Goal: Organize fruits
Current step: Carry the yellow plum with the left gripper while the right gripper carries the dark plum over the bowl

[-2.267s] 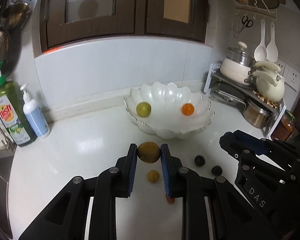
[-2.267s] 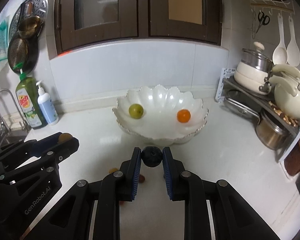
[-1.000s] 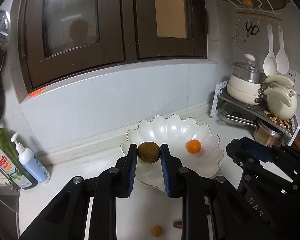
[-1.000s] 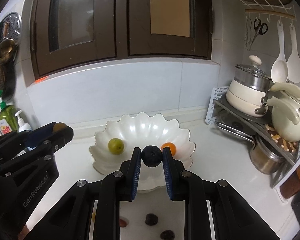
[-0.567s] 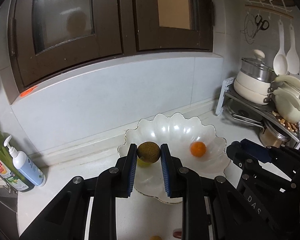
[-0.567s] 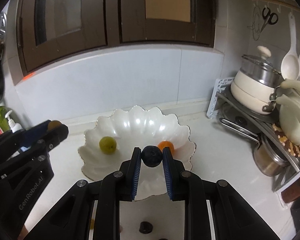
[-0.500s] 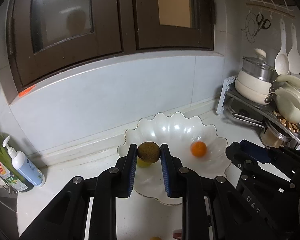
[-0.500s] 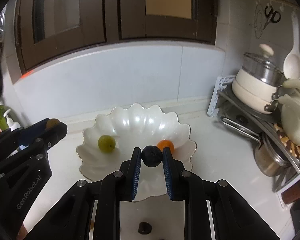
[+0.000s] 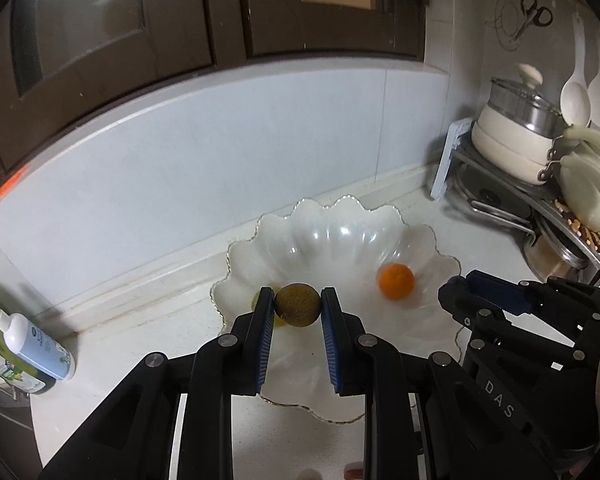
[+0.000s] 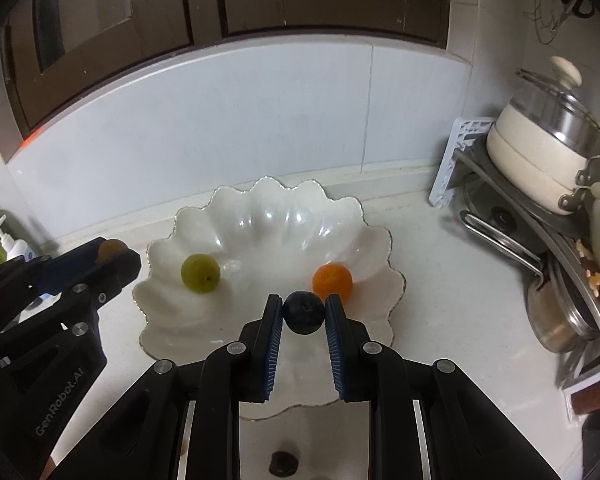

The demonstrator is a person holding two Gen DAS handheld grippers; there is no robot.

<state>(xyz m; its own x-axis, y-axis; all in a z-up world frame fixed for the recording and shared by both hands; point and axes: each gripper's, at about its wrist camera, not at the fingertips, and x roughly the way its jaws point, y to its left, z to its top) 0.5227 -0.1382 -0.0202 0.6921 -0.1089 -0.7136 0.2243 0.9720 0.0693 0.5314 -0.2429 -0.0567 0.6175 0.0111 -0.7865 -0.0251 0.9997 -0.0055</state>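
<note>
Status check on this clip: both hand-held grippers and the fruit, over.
Left hand-held gripper shut on brown fruit; right shut on dark plum. Both over scalloped bowl, green and orange fruit inside. Path clear.

home kitchen. dark wood wall cabinets (image 9: 187,20) with glass panes fill the top of the frame, over a pale tiled backsplash (image 9: 219,152). white desk (image 10: 452,280) below. at right, a metal rack (image 9: 500,200) stacked with a lidded cream pot (image 10: 540,148) and pans; white ladles (image 9: 588,88) and scissors (image 9: 534,16) hang on the wall, upper right. dish soap and a pump bottle (image 9: 27,344) at the left edge. scalloped white bowl (image 10: 267,216) at centre.
</note>
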